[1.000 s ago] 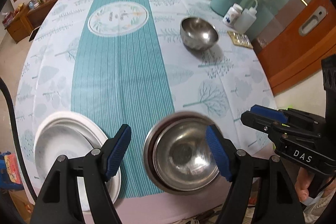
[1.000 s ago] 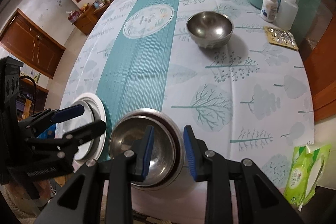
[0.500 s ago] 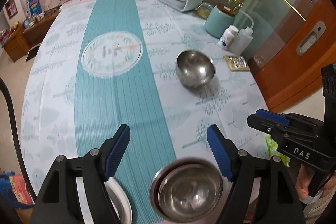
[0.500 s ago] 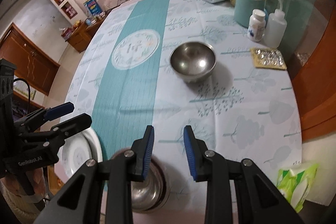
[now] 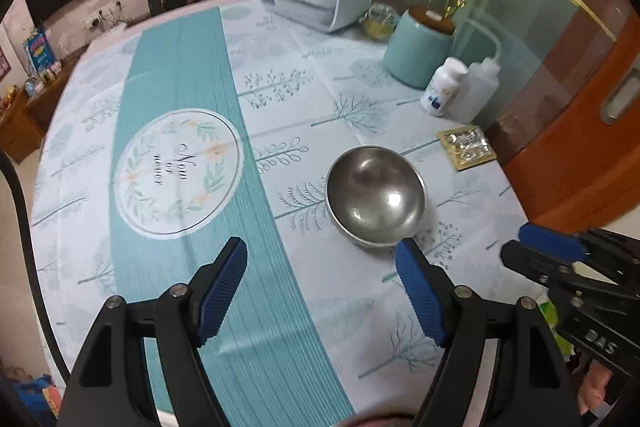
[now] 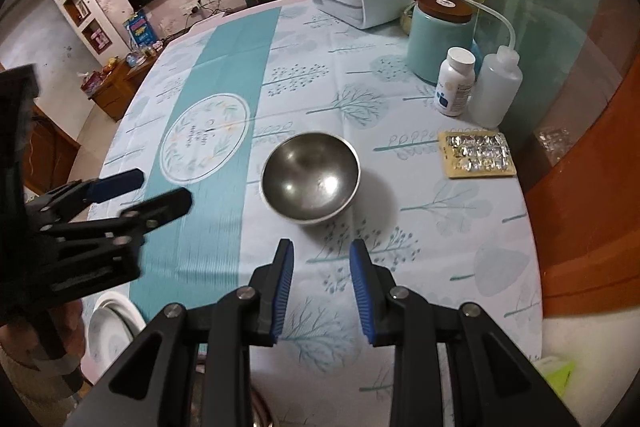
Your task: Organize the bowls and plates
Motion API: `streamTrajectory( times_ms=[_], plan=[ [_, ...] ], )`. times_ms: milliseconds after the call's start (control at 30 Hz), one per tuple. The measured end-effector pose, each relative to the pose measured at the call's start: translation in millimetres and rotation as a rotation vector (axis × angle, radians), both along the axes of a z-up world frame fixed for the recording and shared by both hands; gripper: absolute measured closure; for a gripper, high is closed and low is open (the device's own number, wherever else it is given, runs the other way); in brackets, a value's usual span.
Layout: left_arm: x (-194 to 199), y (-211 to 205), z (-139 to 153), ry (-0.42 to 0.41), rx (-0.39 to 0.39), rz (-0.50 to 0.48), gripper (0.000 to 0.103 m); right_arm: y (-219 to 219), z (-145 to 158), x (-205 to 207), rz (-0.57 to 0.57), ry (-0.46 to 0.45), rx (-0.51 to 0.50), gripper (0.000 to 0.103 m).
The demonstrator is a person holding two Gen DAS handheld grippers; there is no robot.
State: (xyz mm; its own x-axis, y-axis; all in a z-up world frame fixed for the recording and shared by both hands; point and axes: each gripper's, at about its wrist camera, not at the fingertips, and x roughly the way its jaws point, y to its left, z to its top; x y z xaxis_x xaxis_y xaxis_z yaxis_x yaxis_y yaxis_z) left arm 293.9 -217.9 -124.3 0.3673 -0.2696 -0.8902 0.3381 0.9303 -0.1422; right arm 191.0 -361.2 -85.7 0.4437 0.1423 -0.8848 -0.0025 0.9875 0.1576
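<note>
Both grippers empty, steel bowl ahead.
I see the left gripper (image 5: 320, 259) spread wide, bowl (image 5: 375, 198) just beyond its right fingertip. Right gripper (image 6: 322, 259) narrow gap, gripping nothing, bowl (image 6: 310, 175) just ahead, slightly left.

bowl (image 6: 311, 177) mid-table, blister pack (image 6: 476, 154) right of it, bottles (image 6: 454, 81) behind pack.

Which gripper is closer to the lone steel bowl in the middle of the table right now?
Left, narrowly. The left gripper is open, one fingertip at the steel bowl's near rim. The right gripper sits short of the bowl, jaws narrowly apart and empty, tablecloth showing between.
</note>
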Motion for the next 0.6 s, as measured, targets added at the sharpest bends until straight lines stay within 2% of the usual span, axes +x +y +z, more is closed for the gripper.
streamTrajectory(
  times_ms=[233,433,600],
  plan=[
    [47,1,-45,0.122,-0.015,0.055,0.028,-7,-13,34,-0.023,0.018,-0.042,0.074],
    [66,-6,-80,0.208,0.010,0.073,0.028,-16,-43,64,-0.040,0.112,-0.039,0.074],
    [74,-12,-96,0.248,0.012,0.067,0.028,-20,-67,80,-0.055,0.173,-0.011,0.074]
  ],
)
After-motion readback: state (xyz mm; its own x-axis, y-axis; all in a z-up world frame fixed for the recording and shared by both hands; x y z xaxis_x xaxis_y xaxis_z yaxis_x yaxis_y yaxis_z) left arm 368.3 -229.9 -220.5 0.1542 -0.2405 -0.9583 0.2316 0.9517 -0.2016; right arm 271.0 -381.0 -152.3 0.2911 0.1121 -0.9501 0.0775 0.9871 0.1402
